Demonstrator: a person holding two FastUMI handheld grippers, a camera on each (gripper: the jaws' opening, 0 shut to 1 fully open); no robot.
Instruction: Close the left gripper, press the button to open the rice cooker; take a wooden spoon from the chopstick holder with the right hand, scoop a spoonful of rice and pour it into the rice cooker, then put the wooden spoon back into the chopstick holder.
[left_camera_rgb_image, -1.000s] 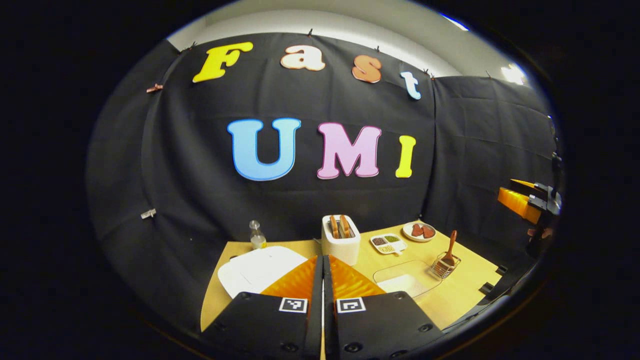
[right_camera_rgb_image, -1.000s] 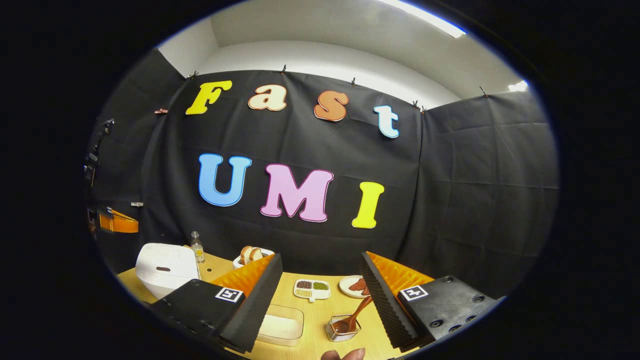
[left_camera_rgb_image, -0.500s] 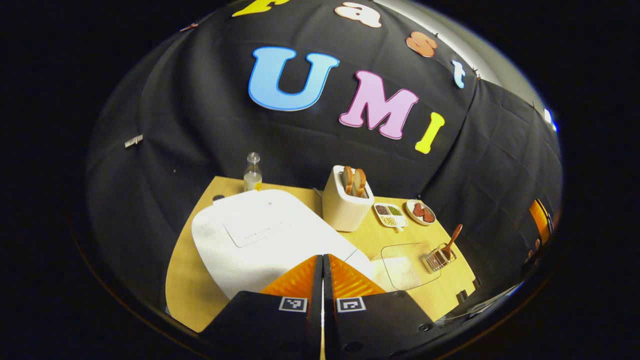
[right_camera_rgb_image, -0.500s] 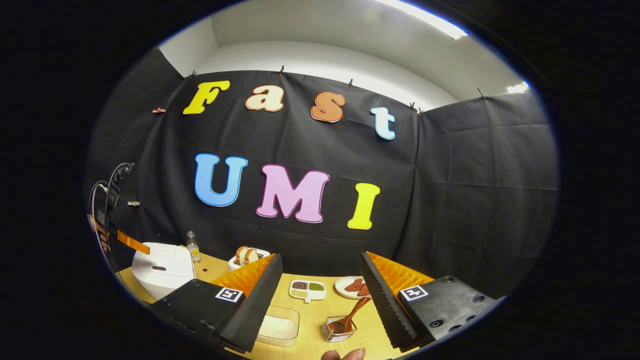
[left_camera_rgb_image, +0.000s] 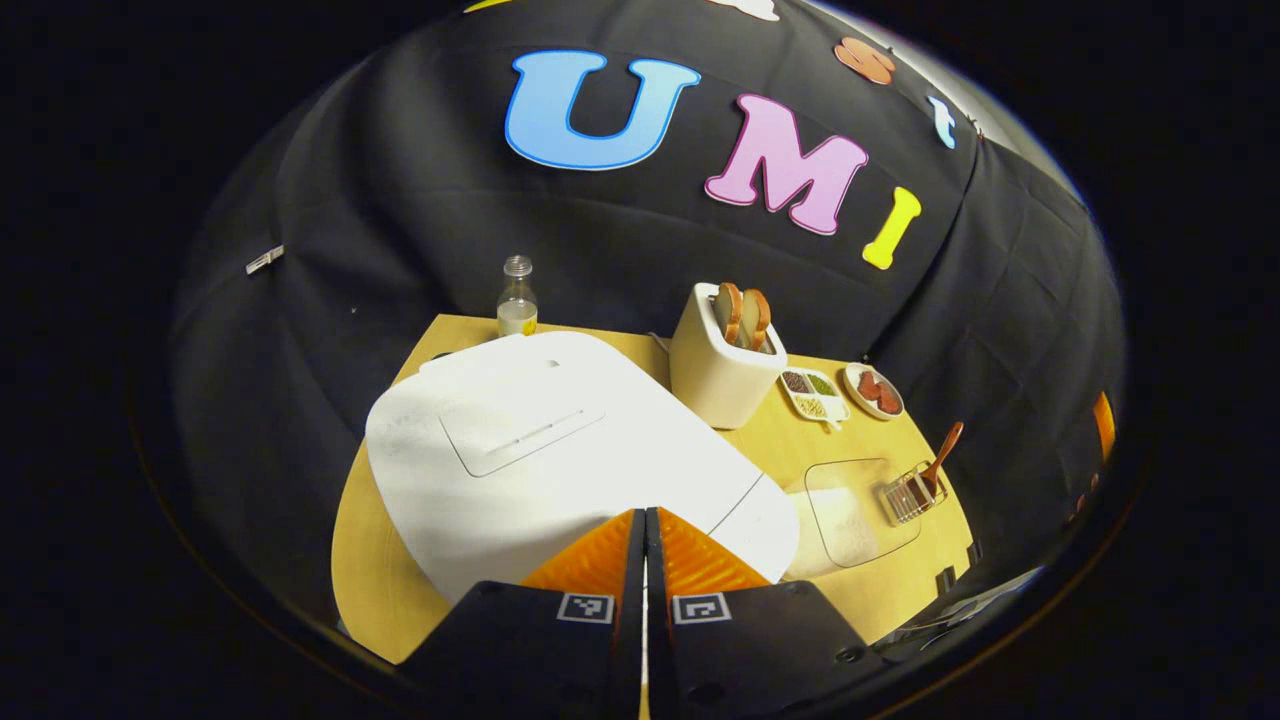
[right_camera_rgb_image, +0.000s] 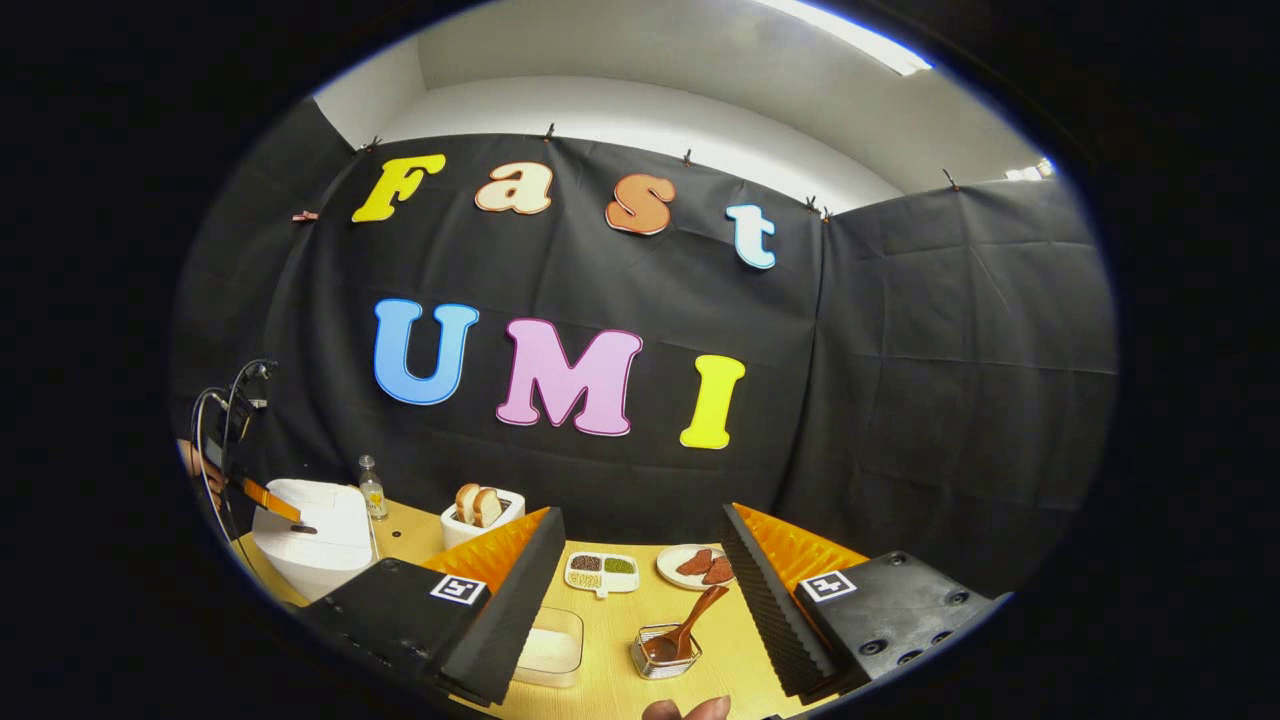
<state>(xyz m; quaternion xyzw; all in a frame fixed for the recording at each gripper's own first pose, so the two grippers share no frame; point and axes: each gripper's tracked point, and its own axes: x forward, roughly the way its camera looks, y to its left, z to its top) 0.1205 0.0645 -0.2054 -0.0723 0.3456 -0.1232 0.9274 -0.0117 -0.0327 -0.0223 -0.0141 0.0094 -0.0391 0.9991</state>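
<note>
The white rice cooker (left_camera_rgb_image: 560, 450) sits lid down on my table (left_camera_rgb_image: 370, 540); my left claw (left_camera_rgb_image: 645, 520), fingers pressed together, hovers at its front edge. Right of the cooker, the wooden spoon (right_camera_rgb_image: 690, 625) stands in the chopstick holder (right_camera_rgb_image: 665, 652), framed by my wide-open right claw (right_camera_rgb_image: 640, 560).
</note>
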